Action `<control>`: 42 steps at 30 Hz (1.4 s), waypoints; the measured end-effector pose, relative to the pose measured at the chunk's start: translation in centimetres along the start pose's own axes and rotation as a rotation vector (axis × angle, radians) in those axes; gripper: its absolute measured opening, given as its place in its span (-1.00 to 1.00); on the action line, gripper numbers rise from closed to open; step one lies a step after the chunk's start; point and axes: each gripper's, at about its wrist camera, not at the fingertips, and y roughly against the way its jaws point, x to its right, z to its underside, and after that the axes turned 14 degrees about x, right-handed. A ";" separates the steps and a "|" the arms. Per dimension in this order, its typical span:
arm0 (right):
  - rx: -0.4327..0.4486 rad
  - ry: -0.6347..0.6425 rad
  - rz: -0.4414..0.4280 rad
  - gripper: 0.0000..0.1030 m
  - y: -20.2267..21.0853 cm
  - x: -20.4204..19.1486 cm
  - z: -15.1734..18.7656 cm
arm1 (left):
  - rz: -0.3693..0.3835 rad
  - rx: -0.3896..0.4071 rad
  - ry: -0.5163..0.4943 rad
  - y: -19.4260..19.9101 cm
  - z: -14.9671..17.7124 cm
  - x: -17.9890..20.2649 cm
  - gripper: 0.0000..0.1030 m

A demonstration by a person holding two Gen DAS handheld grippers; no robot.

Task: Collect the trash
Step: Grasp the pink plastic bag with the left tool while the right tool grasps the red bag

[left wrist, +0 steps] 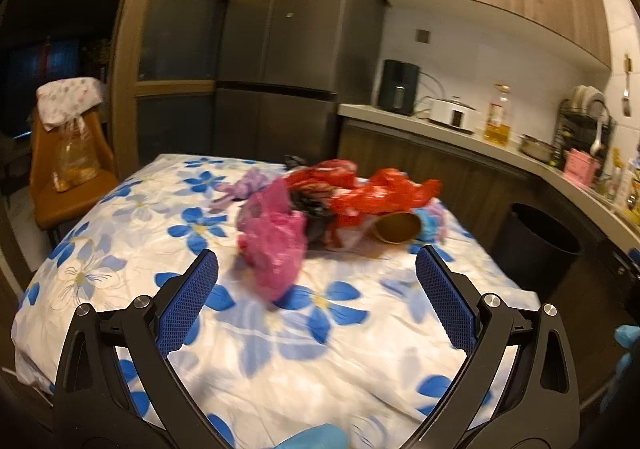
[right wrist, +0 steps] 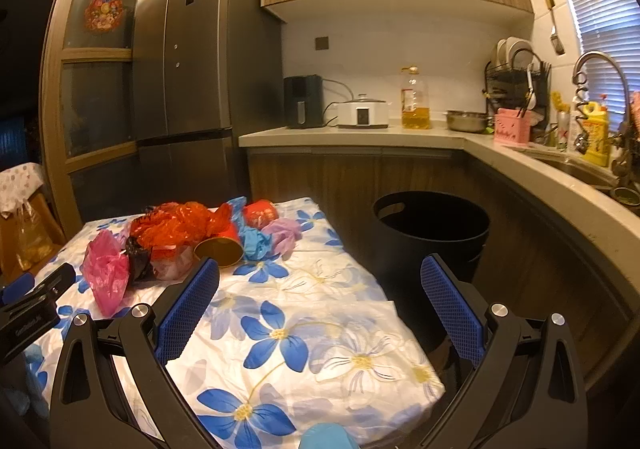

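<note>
Both grippers are up over the desk with nothing in them. On the left wrist view, the left gripper (left wrist: 317,263) hangs with its blue pads spread wide, released, over the flowered cloth (left wrist: 280,349). Straight ahead of it, just beyond the fingertips, sits the pink plastic bag (left wrist: 274,249), crumpled and blurred. Behind the pink bag and a little to the right lies the red plastic bag (left wrist: 372,191), with a black bag (left wrist: 310,205) tucked between the two. Ahead and to the right of the gripper, a gold paper cup (left wrist: 398,227) lies on its side with its mouth facing the camera, touching the red bag. Farther ahead to the left is a pale purple wad (left wrist: 250,185). A gloved fingertip (left wrist: 316,437) shows at the bottom edge.

Over on the right wrist view, the right gripper (right wrist: 320,269) is just as wide open, empty, hovering above the near end of the cloth. The trash heap lies ahead and to its left, the gold cup just past the left fingertip, with a light blue wad (right wrist: 254,241) beside it. Ahead and slightly right of this gripper, off the desk's edge, stands the black bin (right wrist: 432,225), mouth open, against the kitchen cabinets (right wrist: 520,249).
</note>
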 end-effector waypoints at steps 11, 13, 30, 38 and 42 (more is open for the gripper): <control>-0.035 -0.021 -0.087 0.89 -4.8 -2.2 2.5 | -0.116 0.013 0.010 -6.4 1.6 -3.1 0.68; -0.024 -0.027 -0.098 0.89 -5.7 -2.6 2.6 | -0.122 -0.008 0.010 -7.7 2.0 -3.4 0.51; -0.092 -0.078 -0.248 0.40 -15.0 -8.4 3.1 | -0.087 -0.118 0.172 -9.7 3.9 -6.1 -0.89; -0.089 -0.055 -0.312 0.12 -18.8 -12.6 2.9 | -0.116 -0.083 0.180 -8.5 2.5 -6.7 -0.90; -0.140 -0.046 -0.323 -0.06 -20.6 -13.4 3.8 | -0.116 -0.090 0.173 -8.8 2.3 -6.7 -0.90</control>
